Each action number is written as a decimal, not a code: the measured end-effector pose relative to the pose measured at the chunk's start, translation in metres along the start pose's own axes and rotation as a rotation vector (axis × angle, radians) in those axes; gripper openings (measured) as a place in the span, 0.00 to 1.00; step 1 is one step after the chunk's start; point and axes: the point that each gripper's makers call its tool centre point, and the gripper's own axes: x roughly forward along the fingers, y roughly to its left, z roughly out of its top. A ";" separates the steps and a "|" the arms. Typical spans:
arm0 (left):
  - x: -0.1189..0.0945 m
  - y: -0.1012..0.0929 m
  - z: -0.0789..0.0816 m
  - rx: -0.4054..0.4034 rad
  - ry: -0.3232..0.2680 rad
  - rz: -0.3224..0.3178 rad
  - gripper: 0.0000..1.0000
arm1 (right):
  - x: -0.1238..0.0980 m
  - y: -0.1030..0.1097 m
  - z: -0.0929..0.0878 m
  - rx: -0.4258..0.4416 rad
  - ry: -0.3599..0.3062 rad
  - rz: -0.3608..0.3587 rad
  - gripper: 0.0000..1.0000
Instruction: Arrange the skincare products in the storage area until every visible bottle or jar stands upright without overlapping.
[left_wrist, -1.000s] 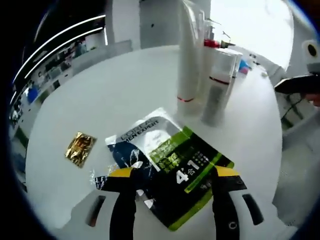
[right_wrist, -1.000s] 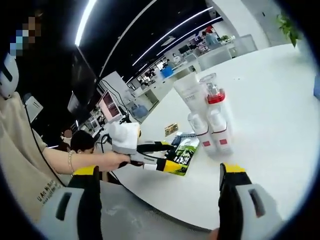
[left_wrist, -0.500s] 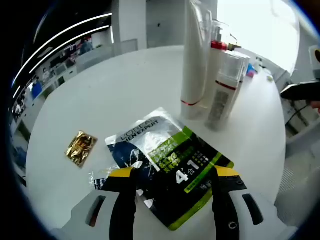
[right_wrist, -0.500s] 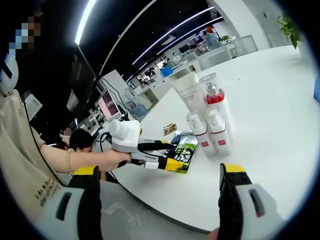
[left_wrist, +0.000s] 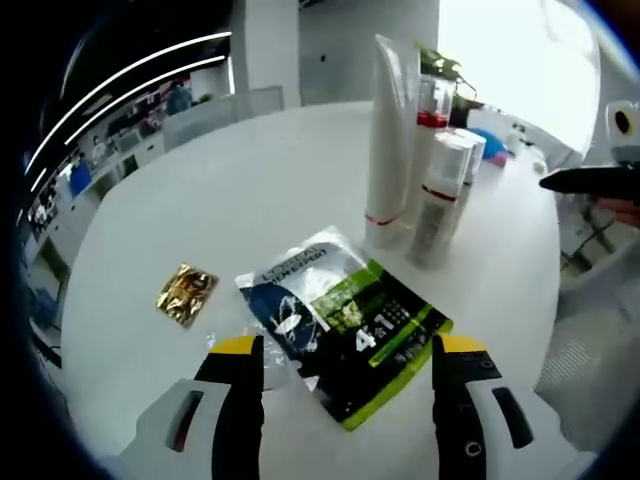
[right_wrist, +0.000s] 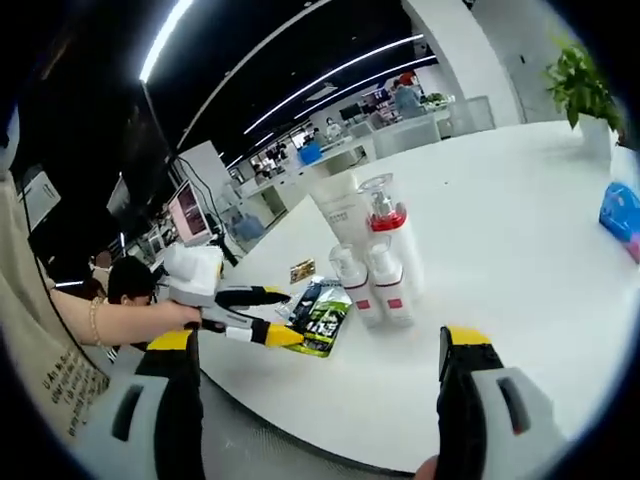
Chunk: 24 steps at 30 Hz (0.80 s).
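My left gripper (left_wrist: 345, 350) is open, jaws spread over the sachet (left_wrist: 345, 325) lying flat on the table (left_wrist: 200, 190). My right gripper (right_wrist: 315, 350) hangs open, empty. The bottles (left_wrist: 425, 150) stand upright beyond the sachet, clustered

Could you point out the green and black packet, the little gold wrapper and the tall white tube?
packet (left_wrist: 350, 325), left gripper view, its printed front.
gold wrapper (left_wrist: 186, 294), left gripper view, its middle.
tall white tube (left_wrist: 388, 140), left gripper view, its body.

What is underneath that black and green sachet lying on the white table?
The sachet lies flat on the white table, with a crumpled clear wrapper poking out at its near edge. Whatever else lies beneath is covered.
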 end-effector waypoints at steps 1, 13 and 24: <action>-0.005 0.002 -0.001 -0.008 -0.003 0.005 0.67 | -0.001 -0.002 0.001 0.006 -0.006 -0.007 1.00; -0.066 0.017 -0.008 -0.102 -0.093 0.069 0.81 | -0.007 -0.001 0.003 -0.023 -0.006 0.000 1.00; -0.106 0.008 -0.017 -0.177 -0.132 0.099 0.94 | -0.013 0.003 0.004 -0.043 -0.025 0.010 1.00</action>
